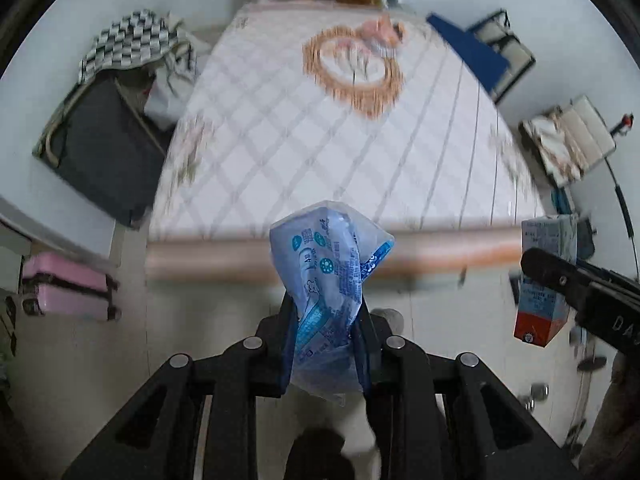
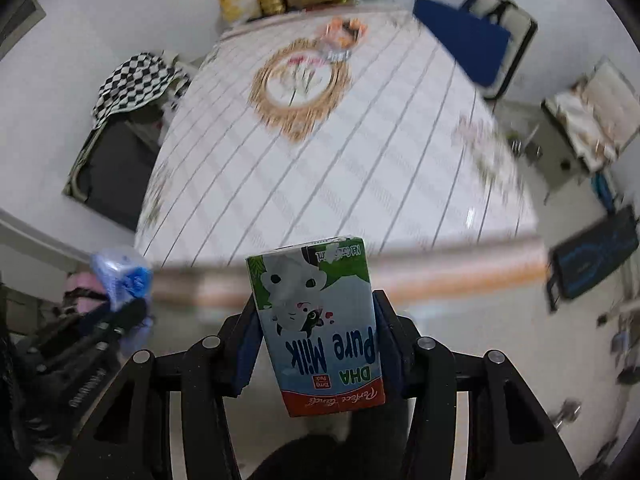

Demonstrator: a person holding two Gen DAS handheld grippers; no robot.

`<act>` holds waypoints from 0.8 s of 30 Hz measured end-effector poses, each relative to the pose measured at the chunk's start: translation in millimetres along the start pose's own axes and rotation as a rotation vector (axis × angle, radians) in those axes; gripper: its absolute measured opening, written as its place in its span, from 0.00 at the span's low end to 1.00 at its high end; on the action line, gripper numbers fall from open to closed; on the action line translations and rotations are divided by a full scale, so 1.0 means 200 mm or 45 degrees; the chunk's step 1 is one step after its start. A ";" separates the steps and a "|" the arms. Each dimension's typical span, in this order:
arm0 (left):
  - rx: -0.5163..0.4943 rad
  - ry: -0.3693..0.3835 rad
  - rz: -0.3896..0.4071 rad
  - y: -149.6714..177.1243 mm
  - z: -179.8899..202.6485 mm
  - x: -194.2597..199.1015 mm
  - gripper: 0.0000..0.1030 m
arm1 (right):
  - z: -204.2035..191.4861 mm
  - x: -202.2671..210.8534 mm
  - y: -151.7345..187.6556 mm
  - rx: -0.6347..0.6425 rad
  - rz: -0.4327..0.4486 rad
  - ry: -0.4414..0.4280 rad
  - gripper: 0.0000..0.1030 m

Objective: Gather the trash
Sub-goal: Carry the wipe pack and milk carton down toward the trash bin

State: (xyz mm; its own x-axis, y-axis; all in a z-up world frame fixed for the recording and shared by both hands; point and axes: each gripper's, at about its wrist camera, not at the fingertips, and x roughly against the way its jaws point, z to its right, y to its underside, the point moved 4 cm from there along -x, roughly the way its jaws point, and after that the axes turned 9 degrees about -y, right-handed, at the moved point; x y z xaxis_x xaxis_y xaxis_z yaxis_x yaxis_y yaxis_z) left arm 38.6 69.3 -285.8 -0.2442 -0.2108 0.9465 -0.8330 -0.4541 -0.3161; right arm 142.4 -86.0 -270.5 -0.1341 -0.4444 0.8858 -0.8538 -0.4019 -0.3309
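Here, left gripper (image 1: 326, 344) pinches crinkled plastic wrapper (image 1: 328, 276); right gripper (image 2: 316, 344) clamps boxy milk carton (image 2: 320, 320).

plastic wrapper (image 1: 328, 280): translucent pale blue, darker blue print and round teal badges.
milk carton (image 2: 320, 320): pale grey-blue front, green corner at 11 o'clock, cartoon cow, blue lettering, red-orange band at its lower end.
bed (image 1: 320, 140): white cover with a grey diamond grid, an orange-tan ring medallion toward 12 o'clock, peach band along the near edge.
checked cloth (image 1: 128, 40): black-and-white checks, at 10 o'clock.
suitcase (image 1: 68, 288): pink with dark trim, at 9 o'clock.
folder (image 1: 468, 48): deep blue, at 2 o'clock.
fingers (image 2: 248, 352): black with blue pads.
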 end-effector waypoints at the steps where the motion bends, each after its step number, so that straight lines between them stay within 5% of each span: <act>1: -0.007 0.001 -0.026 0.07 0.00 -0.02 0.21 | -0.01 -0.01 0.08 -0.007 -0.024 -0.002 0.52; 9: -0.028 -0.020 -0.238 0.52 0.07 -0.39 0.21 | 0.16 -0.32 0.65 -0.112 -0.239 0.009 0.52; 21: 0.022 -0.020 -0.415 0.72 0.27 -1.29 0.21 | 0.66 -1.23 1.11 -0.281 -0.468 -0.023 0.52; 24: 0.090 0.051 -0.481 0.79 0.25 -1.53 0.21 | 0.77 -1.48 1.20 -0.351 -0.512 -0.071 0.52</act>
State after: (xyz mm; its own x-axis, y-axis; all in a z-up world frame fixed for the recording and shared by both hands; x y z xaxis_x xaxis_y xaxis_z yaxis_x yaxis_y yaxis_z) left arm 5.8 17.9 -628.6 0.0528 0.0163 0.9985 -0.8320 -0.5522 0.0530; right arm 55.3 -174.4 -661.2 0.2543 -0.3426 0.9044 -0.9348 -0.3269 0.1390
